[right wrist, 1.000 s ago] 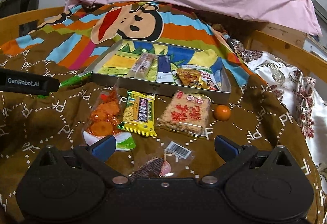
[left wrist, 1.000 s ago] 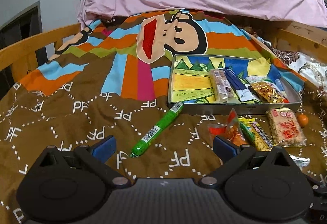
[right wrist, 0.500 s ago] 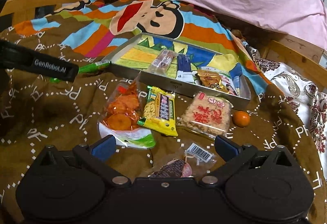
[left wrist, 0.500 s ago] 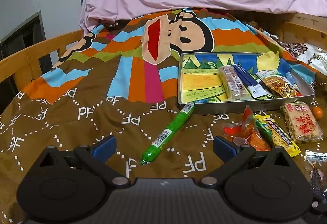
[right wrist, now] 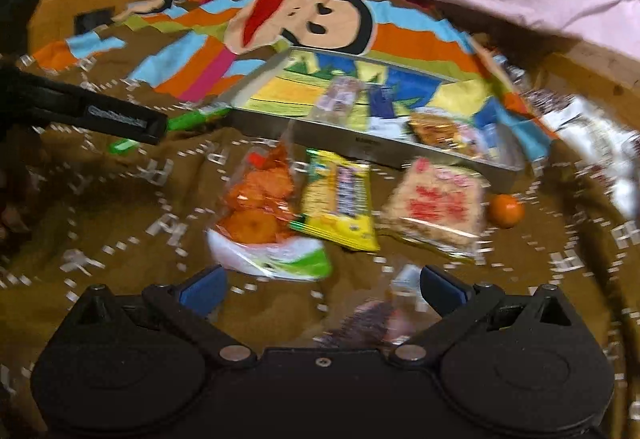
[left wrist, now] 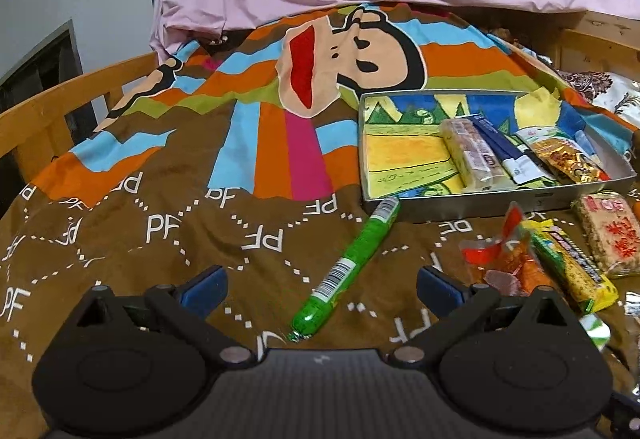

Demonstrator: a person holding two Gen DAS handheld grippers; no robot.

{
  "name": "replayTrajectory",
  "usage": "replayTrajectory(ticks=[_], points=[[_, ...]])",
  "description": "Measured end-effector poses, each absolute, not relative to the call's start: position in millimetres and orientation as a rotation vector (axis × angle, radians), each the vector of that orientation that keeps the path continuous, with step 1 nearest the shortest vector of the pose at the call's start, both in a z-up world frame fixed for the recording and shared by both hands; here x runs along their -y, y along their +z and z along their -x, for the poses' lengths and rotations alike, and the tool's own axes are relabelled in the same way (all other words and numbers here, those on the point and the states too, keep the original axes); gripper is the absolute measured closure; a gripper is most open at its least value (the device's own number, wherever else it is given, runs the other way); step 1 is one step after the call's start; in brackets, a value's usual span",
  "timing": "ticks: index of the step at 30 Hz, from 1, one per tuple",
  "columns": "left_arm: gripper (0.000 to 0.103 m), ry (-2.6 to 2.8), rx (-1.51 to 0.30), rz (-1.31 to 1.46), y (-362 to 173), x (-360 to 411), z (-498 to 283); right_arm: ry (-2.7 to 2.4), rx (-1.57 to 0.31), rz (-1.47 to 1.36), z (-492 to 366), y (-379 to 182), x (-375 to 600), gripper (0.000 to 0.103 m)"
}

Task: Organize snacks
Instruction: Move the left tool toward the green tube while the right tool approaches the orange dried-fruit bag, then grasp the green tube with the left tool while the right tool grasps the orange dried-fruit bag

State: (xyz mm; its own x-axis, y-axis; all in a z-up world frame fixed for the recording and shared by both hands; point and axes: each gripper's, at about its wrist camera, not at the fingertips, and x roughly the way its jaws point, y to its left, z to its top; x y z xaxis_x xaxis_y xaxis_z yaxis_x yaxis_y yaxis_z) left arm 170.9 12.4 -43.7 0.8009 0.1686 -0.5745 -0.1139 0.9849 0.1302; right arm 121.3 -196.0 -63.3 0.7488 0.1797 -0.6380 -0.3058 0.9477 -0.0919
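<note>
Both claws spread, nothing between their pads. My left claw (left wrist: 322,285) sits low-centre in its frame with the green stick snack (left wrist: 347,267) lying diagonally just ahead, its far end touching the metal tray (left wrist: 472,203) at right of frame. My right claw (right wrist: 320,285) hovers low-centre over the bed cover; the orange crisps bag (right wrist: 256,211), yellow bar (right wrist: 338,201) and red-print rice cake (right wrist: 438,209) lie mid-frame, near the tray's front wall, with a clear-wrapped piece blurred at the claw. Risks, as I judge them: the right view is smeared, so aiming is unreliable; soft bedding may let wrappers slide or crush under a pinch; the green stick could roll off-line.
</note>
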Motion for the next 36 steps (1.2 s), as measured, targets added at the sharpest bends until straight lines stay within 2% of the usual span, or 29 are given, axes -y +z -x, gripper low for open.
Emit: replayTrajectory(ticks=[10, 24, 30, 35, 36], points=[[0.000, 0.018, -0.702, -0.023, -54.0, -35.5, -198.5, 0.443, -0.733, -0.033, -148.3, -63.4, 194.2, 0.001], [0.001, -0.262, -0.880, 0.159, -57.1, -93.6, -259.1, 0.470, -0.722, -0.158, -194.1, -83.1, 187.7, 0.001], [0.002, -0.324, -0.874, 0.063, -58.1, -88.0, -263.2, 0.492, -0.709, -0.168, -198.7, -86.2, 180.8, 0.005], [0.013, -0.328, -0.850, 0.040, -57.5, -84.8, -257.6, 0.495, -0.704, -0.188, -197.3, -85.0, 181.7, 0.015], [0.018, -0.329, -0.845, 0.047, -56.1, -85.5, -256.4, 0.494, -0.704, -0.189, -197.2, -85.0, 181.6, 0.015]])
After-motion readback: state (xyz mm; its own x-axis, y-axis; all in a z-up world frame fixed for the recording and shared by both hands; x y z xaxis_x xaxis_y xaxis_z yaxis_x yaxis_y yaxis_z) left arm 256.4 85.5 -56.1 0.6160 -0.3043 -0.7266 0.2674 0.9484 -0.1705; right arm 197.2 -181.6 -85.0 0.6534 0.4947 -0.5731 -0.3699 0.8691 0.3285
